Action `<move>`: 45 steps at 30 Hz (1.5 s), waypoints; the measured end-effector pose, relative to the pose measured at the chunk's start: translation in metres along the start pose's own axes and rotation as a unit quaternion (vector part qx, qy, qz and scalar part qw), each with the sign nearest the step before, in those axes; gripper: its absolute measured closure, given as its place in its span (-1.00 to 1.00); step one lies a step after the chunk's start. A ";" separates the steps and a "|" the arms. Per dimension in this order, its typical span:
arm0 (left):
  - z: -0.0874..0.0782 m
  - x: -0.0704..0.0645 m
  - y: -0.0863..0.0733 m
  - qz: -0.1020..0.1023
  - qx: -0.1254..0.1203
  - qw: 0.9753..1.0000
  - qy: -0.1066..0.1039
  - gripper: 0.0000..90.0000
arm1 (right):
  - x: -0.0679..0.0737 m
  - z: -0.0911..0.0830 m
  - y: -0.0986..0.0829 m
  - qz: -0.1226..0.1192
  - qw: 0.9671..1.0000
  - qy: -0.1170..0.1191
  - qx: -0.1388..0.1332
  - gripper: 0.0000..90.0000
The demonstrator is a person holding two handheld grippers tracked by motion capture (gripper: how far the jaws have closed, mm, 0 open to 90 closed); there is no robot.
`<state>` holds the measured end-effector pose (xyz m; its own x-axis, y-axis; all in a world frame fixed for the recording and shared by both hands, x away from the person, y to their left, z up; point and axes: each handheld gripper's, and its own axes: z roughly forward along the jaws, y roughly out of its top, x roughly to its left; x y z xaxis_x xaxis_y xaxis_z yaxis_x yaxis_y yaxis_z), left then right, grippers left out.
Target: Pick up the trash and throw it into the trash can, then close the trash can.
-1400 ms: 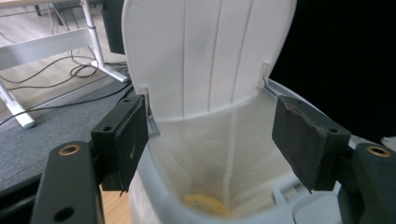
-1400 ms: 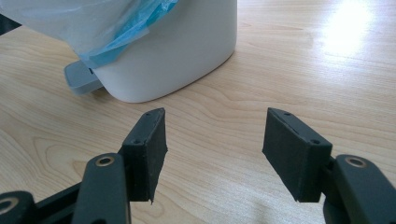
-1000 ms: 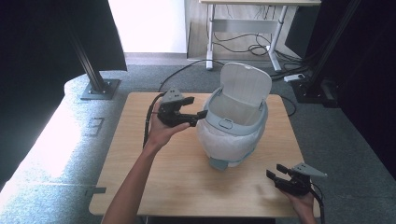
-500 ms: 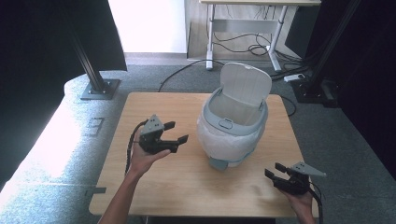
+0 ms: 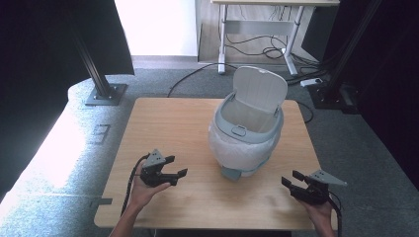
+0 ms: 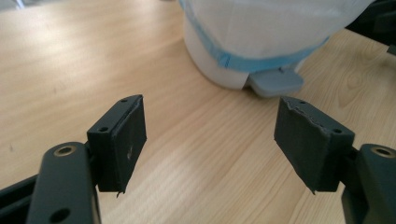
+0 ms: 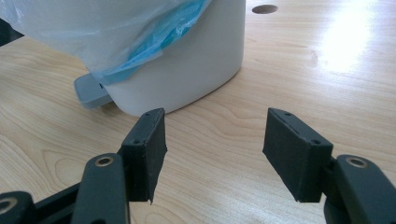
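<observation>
Centrally, lidded bin (image 5: 249, 129) between tools.

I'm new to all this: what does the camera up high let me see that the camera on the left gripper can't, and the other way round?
High view alone: the bin's raised lid, its open mouth, both hands with the left gripper and the right gripper, and the floor with cables beyond the table.

Left gripper view alone: a close look at that gripper's two black pads, set wide apart with nothing between them, and the blue edge of the bag wrapped around the bin.

Both: the wooden table, the white bin and its grey pedal at the foot.
</observation>
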<state>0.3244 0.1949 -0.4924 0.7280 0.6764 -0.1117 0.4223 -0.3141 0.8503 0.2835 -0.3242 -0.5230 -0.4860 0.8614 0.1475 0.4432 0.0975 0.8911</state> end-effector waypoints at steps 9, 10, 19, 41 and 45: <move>0.001 0.000 -0.003 -0.002 0.003 1.000 0.001 -0.44 | 0.000 -0.014 0.022 -0.008 0.999 -0.011 -0.031 -0.18; 0.001 0.000 -0.003 -0.002 0.003 1.000 0.001 -0.44 | -0.001 -0.017 0.027 -0.006 0.999 -0.010 -0.038 -0.18; 0.000 0.006 -0.011 -0.013 0.009 1.000 0.004 -0.44 | -0.008 -0.033 0.089 -0.003 0.997 0.006 -0.077 -0.18; 0.009 0.004 -0.020 -0.012 0.021 1.000 -0.003 -0.42 | 0.015 -0.002 0.208 -0.031 0.994 0.050 -0.093 -0.25; 0.010 0.004 -0.020 -0.015 0.022 1.000 -0.007 -0.42 | 0.017 0.009 0.223 -0.031 0.994 0.049 -0.090 -0.27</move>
<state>0.3247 0.1973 -0.5155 0.7216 0.6771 -0.1443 0.4674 -0.3227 0.8230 0.3809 -0.2838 -0.3258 -0.5824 0.8035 0.1233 0.2732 0.0507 0.9606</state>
